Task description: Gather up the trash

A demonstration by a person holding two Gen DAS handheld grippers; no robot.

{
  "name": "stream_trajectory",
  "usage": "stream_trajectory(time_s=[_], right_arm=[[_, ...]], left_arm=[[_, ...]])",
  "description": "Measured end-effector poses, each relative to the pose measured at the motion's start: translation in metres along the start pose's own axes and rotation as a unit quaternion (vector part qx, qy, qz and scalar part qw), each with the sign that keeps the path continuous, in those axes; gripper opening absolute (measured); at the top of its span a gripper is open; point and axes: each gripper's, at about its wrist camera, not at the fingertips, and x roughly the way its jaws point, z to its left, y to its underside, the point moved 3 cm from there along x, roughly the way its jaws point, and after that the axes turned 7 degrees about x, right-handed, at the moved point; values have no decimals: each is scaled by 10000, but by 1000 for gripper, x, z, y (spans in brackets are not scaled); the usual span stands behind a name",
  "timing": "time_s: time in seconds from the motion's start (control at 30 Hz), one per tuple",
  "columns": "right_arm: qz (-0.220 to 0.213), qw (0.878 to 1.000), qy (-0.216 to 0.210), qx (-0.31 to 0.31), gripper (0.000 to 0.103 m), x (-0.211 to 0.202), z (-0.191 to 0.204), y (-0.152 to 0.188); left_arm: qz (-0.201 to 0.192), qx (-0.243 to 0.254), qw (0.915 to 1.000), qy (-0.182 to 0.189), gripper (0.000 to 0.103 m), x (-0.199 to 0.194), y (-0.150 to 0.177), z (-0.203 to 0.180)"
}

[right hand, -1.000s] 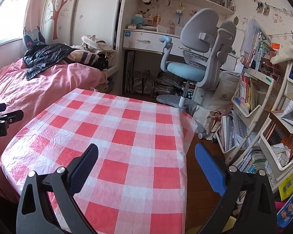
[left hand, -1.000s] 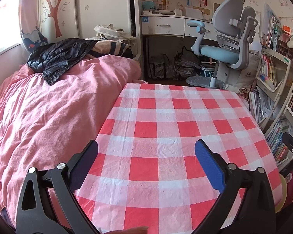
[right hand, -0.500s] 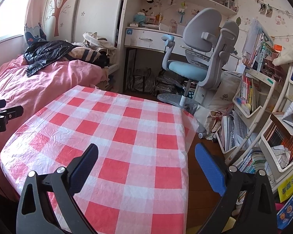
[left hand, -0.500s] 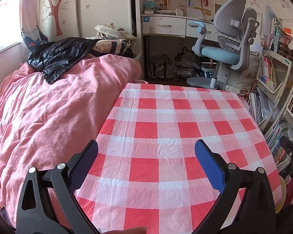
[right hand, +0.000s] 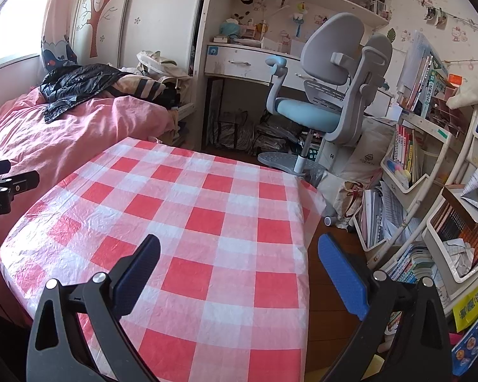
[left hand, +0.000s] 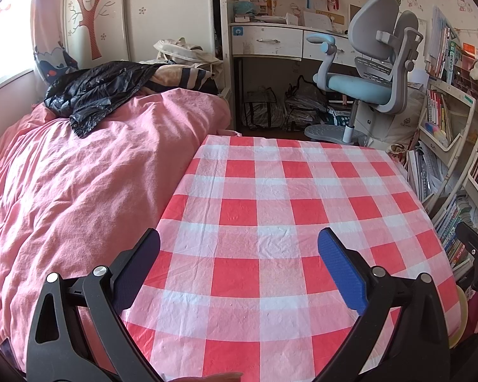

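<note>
Room: bedroom, daylight from a window at far left; wardrobe door with a tree decal behind the bed.
Bench (left hand: 271, 210): covered in a red-and-white checked plastic cloth, slightly creased, filling the near centre of both views; its top is bare in what shows.
Bed (left hand: 79, 191): directly left of the bench, touching its left edge; pink rumpled duvet.
Black jacket (left hand: 92, 95): heaped at the far end of the bed, a striped cloth just behind it.
Desk (left hand: 271, 39): white, two drawers, against the far wall; dark bags on the floor beneath it.
Chair (right hand: 328, 95): grey frame, light blue seat, standing beyond the bench's far right corner.
Bookshelves (right hand: 430, 191): white, at right, crammed with books and loose paper.
Trash: cannot tell where it is; no loose item on the bench can be picked out as trash.
Left claw (left hand: 239, 265): fingers wide apart, nothing between them, over the near left part of the bench.
Right claw (right hand: 239, 270): fingers wide apart, empty, over the near right edge of the bench, its right finger above the brown floor.
</note>
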Motion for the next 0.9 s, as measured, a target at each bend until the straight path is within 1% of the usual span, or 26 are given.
stream_trajectory(time_s=[0.57, 0.63, 0.7, 0.8, 0.87, 0.9], right_arm=[[17, 10000, 2, -17, 95, 1, 2, -1], [21, 10000, 0, -26, 95, 0, 2, 1], [21, 10000, 5, -22, 95, 1, 3, 0], [28, 10000, 8, -15, 95, 1, 2, 0], [33, 10000, 9, -8, 95, 1, 3, 0], [39, 10000, 11, 4, 95, 1, 2, 1]], left_arm=[[-6, 10, 10000, -6, 96, 2, 0, -1], [9, -42, 10000, 68, 96, 4, -1, 0], [-45, -206, 9997, 140, 96, 4, 0, 2], [-229, -628, 9963, 545, 96, 2, 2, 8], [-266, -620, 9957, 635, 96, 1, 1, 8], [-274, -546, 9963, 612, 96, 1, 1, 7]])
